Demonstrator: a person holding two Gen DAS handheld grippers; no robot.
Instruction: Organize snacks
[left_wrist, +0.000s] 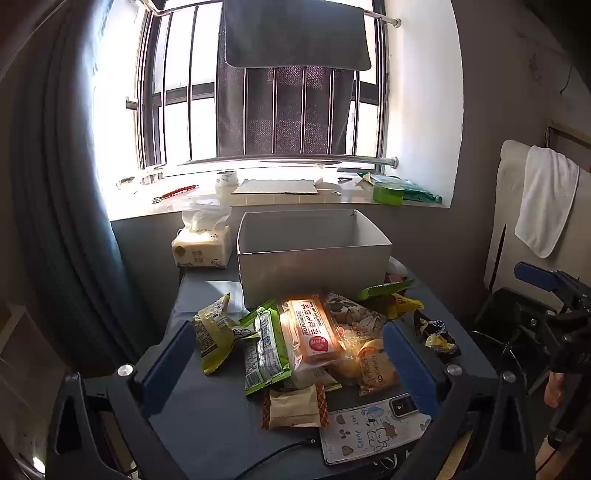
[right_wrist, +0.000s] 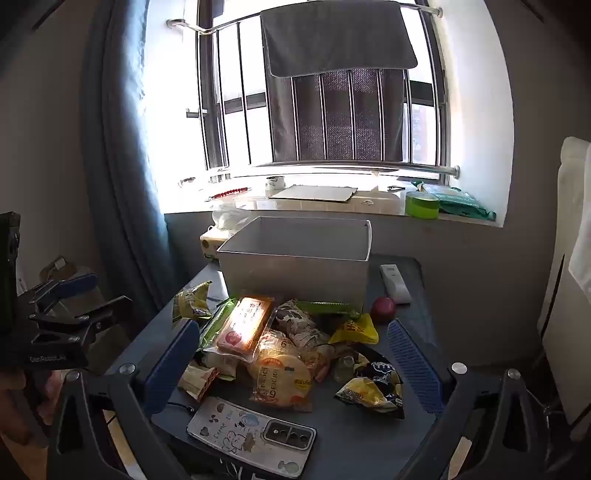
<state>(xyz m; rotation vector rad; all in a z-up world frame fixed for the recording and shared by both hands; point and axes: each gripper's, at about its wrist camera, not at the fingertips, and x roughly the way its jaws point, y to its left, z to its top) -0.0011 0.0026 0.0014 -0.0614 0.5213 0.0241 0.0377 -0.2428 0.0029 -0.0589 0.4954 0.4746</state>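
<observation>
A tissue pack (left_wrist: 201, 245) is seen at the table's (left_wrist: 207, 424) far left corner, just beside an open grey box (left_wrist: 314, 258). Snack packets (left_wrist: 295, 339) are piled on the table in front of the box, with a phone (left_wrist: 369, 428) nearest. The left gripper (left_wrist: 291, 369) and right gripper (right_wrist: 295, 365) are held wide open above the pile, gripping nothing.
</observation>
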